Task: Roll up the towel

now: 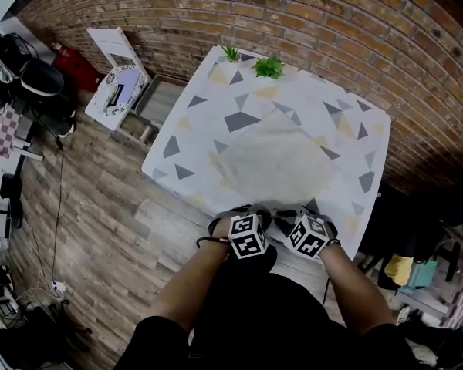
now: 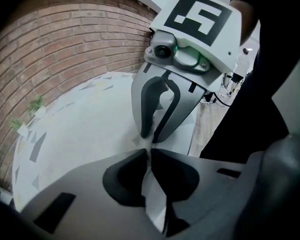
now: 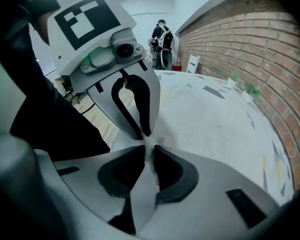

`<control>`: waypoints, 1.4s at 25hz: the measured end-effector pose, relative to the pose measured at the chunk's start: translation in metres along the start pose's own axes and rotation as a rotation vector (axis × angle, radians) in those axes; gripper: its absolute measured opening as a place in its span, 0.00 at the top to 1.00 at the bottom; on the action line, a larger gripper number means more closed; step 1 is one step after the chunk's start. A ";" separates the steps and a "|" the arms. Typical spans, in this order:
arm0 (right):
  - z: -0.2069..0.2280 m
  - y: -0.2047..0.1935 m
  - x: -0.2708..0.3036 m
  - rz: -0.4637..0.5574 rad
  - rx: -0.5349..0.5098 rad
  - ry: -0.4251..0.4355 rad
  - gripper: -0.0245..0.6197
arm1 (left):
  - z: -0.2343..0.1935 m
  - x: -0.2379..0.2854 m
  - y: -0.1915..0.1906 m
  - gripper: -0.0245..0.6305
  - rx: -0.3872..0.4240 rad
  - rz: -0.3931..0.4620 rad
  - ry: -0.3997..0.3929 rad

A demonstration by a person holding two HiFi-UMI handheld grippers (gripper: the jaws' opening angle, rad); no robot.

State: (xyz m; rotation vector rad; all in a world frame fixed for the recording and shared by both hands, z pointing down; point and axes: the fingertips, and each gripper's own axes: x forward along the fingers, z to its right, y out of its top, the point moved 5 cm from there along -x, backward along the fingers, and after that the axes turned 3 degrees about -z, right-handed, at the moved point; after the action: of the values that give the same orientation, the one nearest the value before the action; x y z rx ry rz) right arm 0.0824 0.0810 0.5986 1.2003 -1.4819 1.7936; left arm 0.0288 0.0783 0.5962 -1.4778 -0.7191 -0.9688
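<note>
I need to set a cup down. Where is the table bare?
The table is bare left of the towel, up to its left edge, and between the towel and the plants. The near edge is crowded: the left hand-held gripper and the right hand-held gripper pinch the towel there.

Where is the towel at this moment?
In the head view, the towel lies flat in the middle of the table; its near edge is pinched by the left hand-held gripper and the right hand-held gripper.
</note>
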 end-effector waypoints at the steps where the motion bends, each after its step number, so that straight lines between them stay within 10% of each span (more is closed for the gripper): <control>1: 0.000 0.000 0.000 -0.002 -0.019 -0.005 0.85 | 0.000 0.000 0.000 0.90 0.012 -0.001 0.008; 12: 0.019 0.002 -0.005 0.046 0.254 0.157 0.91 | 0.000 0.006 0.001 0.89 0.098 -0.025 0.017; 23: 0.004 0.014 -0.015 -0.006 -0.172 -0.057 0.74 | -0.017 -0.007 0.007 0.91 -0.077 0.006 -0.110; 29: 0.007 0.010 -0.005 -0.043 -0.205 -0.108 0.88 | -0.020 -0.009 0.006 0.91 -0.094 0.016 -0.117; 35: 0.001 0.003 -0.002 -0.069 -0.131 0.048 0.90 | -0.011 -0.001 0.000 0.91 -0.089 -0.012 -0.176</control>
State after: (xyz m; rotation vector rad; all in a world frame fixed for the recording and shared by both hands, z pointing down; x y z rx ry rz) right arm 0.0814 0.0796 0.5959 1.1221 -1.4878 1.6418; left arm 0.0266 0.0671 0.5955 -1.6527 -0.8210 -0.8969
